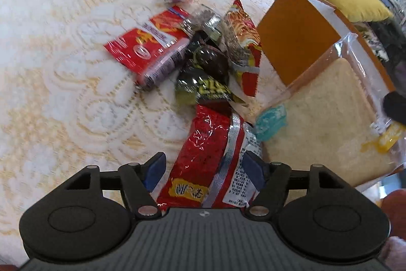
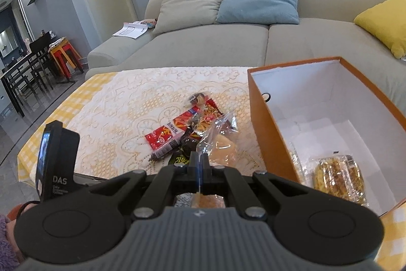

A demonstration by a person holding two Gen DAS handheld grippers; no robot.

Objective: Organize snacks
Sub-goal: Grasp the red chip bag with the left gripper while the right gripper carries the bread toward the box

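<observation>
My left gripper (image 1: 204, 169) is open over a long red snack packet (image 1: 203, 144) that lies on the lace tablecloth (image 1: 63, 67), its blue pads on either side and not pressing. Beyond it is a pile: red packets (image 1: 142, 52), a dark green packet (image 1: 205, 85) and a noodle packet (image 1: 241, 34). My right gripper (image 2: 200, 164) is shut on the clear plastic of a bread bag (image 2: 223, 144), next to the orange box (image 2: 264, 123). In the left wrist view the bread bag (image 1: 330, 118) with its teal clip (image 1: 270, 122) hangs in front of the orange box (image 1: 291, 37).
The box is white inside and holds a yellow wrapped snack (image 2: 337, 177). A grey sofa (image 2: 203, 47) with cushions stands behind the table. A yellow pillow (image 2: 383, 22) lies at the right. Dark chairs and red stools (image 2: 63, 55) stand far left. The table edge (image 2: 30, 144) runs along the left.
</observation>
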